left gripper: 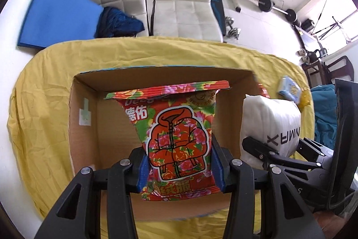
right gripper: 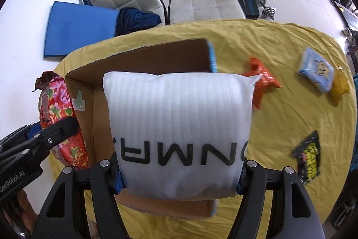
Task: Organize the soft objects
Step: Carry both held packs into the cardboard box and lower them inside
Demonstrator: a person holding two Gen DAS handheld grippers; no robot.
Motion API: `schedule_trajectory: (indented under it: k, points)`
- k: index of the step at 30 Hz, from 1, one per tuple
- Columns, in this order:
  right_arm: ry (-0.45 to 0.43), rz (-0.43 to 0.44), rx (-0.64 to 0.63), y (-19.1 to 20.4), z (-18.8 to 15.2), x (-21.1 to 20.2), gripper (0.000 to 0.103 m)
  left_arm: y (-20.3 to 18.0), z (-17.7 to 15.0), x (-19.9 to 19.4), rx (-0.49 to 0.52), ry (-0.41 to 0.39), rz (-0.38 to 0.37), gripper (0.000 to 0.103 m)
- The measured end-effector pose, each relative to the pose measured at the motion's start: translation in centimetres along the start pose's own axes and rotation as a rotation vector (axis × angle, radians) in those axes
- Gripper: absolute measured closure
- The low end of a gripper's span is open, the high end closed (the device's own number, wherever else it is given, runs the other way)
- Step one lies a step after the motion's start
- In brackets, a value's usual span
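Your left gripper [left gripper: 179,162] is clenched on the red floral-printed plastic snack packet [left gripper: 176,136], its blue-padded fingers [left gripper: 216,164] pressing the packet's sides. The packet hangs over the open brown cardboard box [left gripper: 82,104], which lies straight ahead of and below this gripper on the wrinkled yellow cloth [left gripper: 56,73].

To its right, your right gripper [right gripper: 179,178] grasps the white puffy foam-wrapped pillow pack with black lettering [right gripper: 179,118], squeezed at its lower corners. That pack sits above the box's right part, lettering upside down toward you.

Further right of this gripper, on the cloth, lie an orange crinkled foil packet [right gripper: 263,80] just beside the pillow pack's upper right corner, a black and yellow printed sachet [right gripper: 310,156] nearer you, and well beyond, a light blue soft pouch [right gripper: 316,69] touching a small yellow packet [right gripper: 340,84].
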State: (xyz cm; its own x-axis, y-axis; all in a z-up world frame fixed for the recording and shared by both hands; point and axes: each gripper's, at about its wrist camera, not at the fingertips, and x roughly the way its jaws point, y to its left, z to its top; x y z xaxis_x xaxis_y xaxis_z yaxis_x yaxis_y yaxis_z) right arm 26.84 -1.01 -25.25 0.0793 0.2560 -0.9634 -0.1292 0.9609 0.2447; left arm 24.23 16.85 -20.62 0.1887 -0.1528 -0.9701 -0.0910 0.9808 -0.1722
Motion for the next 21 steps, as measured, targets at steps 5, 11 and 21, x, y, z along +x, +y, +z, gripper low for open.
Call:
schedule_trajectory:
  k: [5,11,21]
  points:
    - [0.055,-0.021,0.004,2.3,1.9,5.1,0.031,3.4,1.7,4.3,-0.025,0.089,-0.050,0.060]
    - [0.096,-0.064,-0.026,3.8,3.2,10.1,0.031,4.6,2.8,9.3,-0.042,0.188,-0.131,0.060]
    - [0.142,-0.131,-0.040,3.5,4.9,14.9,0.030,5.3,4.0,14.0,-0.033,0.264,-0.182,0.060]
